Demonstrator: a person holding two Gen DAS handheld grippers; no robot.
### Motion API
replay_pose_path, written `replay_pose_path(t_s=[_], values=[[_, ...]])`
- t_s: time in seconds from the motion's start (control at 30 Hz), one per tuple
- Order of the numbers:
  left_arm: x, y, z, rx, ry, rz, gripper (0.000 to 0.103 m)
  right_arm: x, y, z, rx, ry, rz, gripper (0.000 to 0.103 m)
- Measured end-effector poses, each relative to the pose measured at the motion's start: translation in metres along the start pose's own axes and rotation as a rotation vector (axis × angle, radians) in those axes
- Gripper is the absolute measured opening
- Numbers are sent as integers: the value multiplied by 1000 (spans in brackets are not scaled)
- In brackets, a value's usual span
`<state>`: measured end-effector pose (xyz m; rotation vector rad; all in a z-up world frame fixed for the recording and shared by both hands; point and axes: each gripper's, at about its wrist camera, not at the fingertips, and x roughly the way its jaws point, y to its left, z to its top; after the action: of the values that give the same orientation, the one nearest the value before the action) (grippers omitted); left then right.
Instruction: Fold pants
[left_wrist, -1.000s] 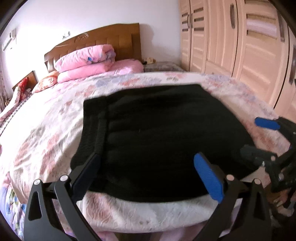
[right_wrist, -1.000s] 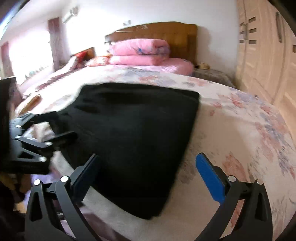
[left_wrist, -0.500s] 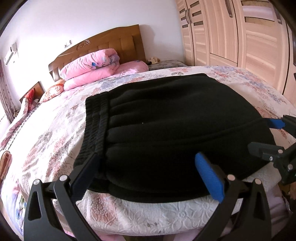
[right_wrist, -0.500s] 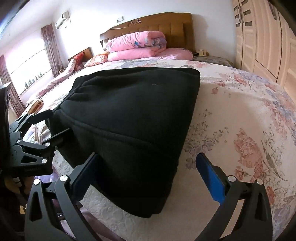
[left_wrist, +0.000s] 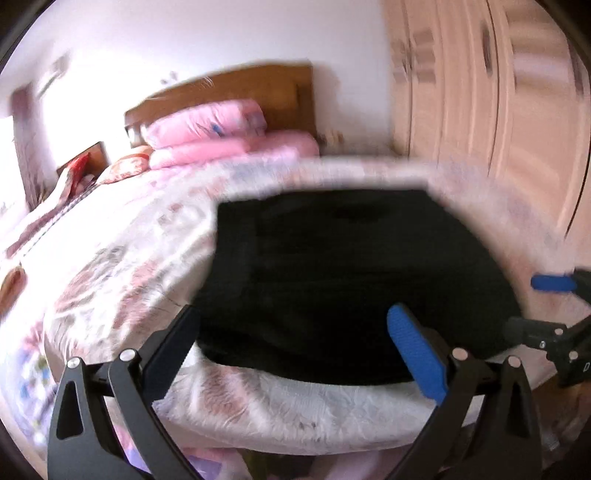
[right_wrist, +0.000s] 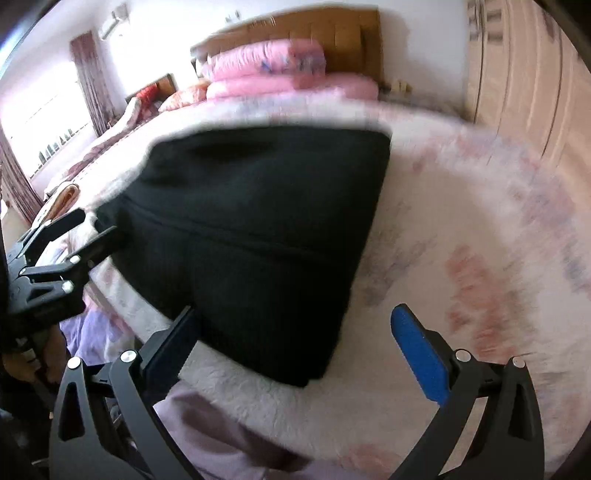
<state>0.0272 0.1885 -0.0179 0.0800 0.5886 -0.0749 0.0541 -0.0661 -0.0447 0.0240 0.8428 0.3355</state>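
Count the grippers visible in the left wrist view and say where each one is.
2. The left gripper fills the bottom, open over the near edge of the black pants. The right gripper pokes in at the right edge, also open.

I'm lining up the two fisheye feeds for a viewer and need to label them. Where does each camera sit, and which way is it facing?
Left wrist: on the left gripper, at the foot of the bed, facing the headboard across the folded black pants; own open fingers below, right gripper at right edge.
Right wrist: on the right gripper, same direction, further right, pants on its left; own open fingers below, left gripper at left edge.
Shared: pants, pink folded quilts, headboard, wardrobe, each other's gripper.
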Motion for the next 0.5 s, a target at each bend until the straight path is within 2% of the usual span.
replay_pose_path(t_s=[0.07,0.13,0.17,0.2,0.23,0.37,0.5], values=[[-38,13,4,-52,-135,7,102,-52,5,2,-24,-184,21,99],[-69,20,5,-73,-234,50,102,-89,9,-3,-55,-331,20,99],[-75,20,5,-76,-246,78,102,-106,12,-8,-73,-403,2,99],[-79,19,5,-75,-249,106,102,-113,14,-11,-82,-428,-12,99],[-80,17,5,-68,-243,115,102,-115,16,-15,-86,-437,-26,99],[-65,-2,-10,-13,-160,121,102,-94,22,-37,-79,-368,-60,99],[-50,-17,-29,2,-94,109,102,-67,23,-70,-66,-304,-35,99]])
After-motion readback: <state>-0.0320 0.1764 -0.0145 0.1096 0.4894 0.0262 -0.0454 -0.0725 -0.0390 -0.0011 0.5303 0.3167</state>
